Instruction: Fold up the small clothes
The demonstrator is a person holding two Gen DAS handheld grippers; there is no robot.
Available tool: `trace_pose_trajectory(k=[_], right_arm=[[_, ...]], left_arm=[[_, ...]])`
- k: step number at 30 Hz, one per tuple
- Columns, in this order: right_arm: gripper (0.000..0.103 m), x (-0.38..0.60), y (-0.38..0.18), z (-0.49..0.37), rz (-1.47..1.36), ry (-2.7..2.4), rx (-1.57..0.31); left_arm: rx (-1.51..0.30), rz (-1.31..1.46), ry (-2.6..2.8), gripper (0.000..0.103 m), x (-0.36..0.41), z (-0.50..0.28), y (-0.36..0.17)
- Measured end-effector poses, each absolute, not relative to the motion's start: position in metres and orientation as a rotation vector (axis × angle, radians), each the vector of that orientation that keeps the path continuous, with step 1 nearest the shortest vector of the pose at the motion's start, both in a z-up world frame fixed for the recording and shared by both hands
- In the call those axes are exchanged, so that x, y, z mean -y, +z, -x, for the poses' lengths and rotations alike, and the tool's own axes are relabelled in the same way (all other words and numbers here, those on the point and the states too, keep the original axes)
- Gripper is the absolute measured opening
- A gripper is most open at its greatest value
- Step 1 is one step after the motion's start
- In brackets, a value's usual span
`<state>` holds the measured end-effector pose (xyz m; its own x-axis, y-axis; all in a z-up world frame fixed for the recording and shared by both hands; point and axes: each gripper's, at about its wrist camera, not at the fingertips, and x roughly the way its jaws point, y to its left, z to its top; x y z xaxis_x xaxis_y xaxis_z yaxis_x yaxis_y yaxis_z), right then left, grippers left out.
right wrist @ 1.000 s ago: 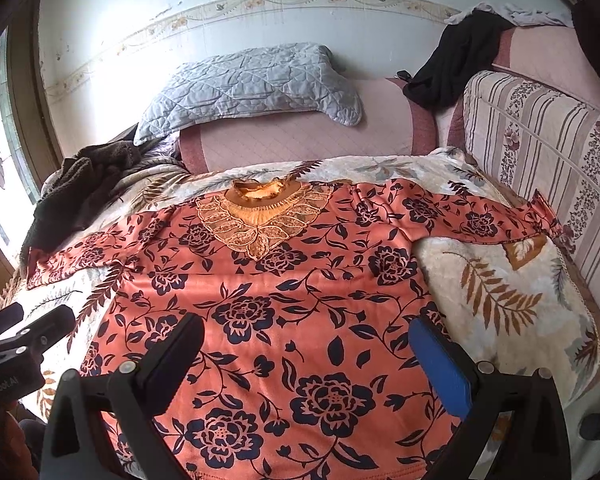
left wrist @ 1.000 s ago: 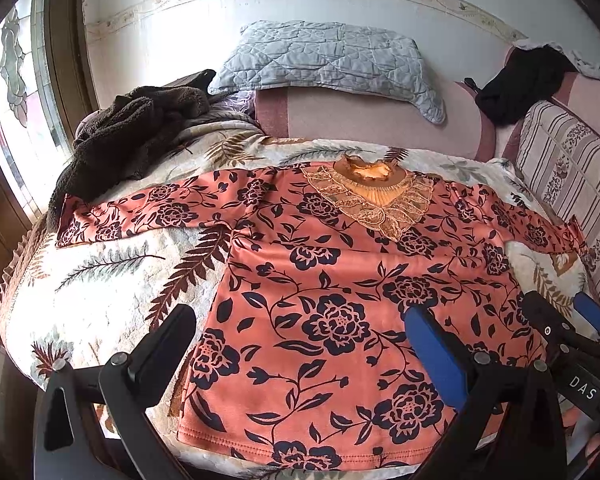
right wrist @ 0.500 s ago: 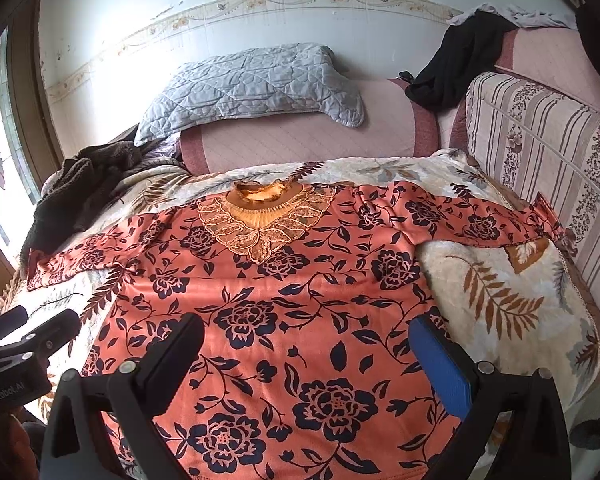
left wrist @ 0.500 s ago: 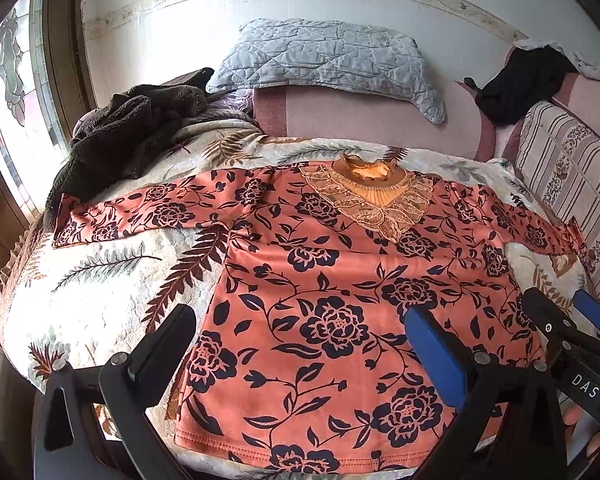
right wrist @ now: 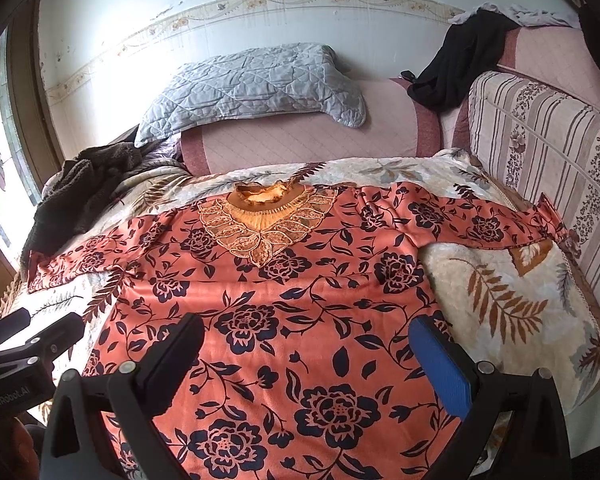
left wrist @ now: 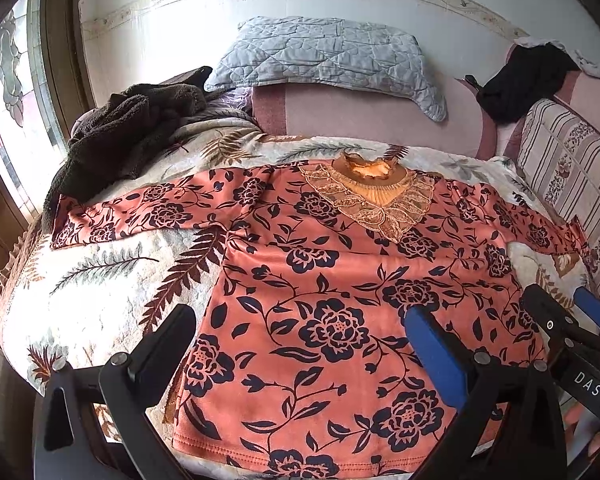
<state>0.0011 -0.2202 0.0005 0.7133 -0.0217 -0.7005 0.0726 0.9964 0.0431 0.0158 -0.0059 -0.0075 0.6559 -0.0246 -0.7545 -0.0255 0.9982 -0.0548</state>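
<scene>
Orange floral top (left wrist: 340,280) spread flat, both grippers' fingers released above hem

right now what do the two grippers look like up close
Both match: black plastic frames with silver screws. On the left gripper and the right gripper, one of the fingers is plain black and the other carries a blue pad. White lettering marks the bodies, "DAS" and "GenRobot.AI".

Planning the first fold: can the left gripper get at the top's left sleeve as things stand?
Probably yes. The left gripper hangs open over the hem, and the left sleeve lies flat on the bedspread, uncovered except near its cuff, where the brown fleece sits beside it.
</scene>
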Motion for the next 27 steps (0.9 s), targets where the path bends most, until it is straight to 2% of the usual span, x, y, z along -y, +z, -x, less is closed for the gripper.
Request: trace_pose_trajectory(k=[27], right_arm=[[0.103, 0.219, -0.01, -0.02, -0.043, -0.049, -0.769]], left_arm=[[-0.873, 0.053, 0.012, 0.103, 0.008, -0.036, -0.021]])
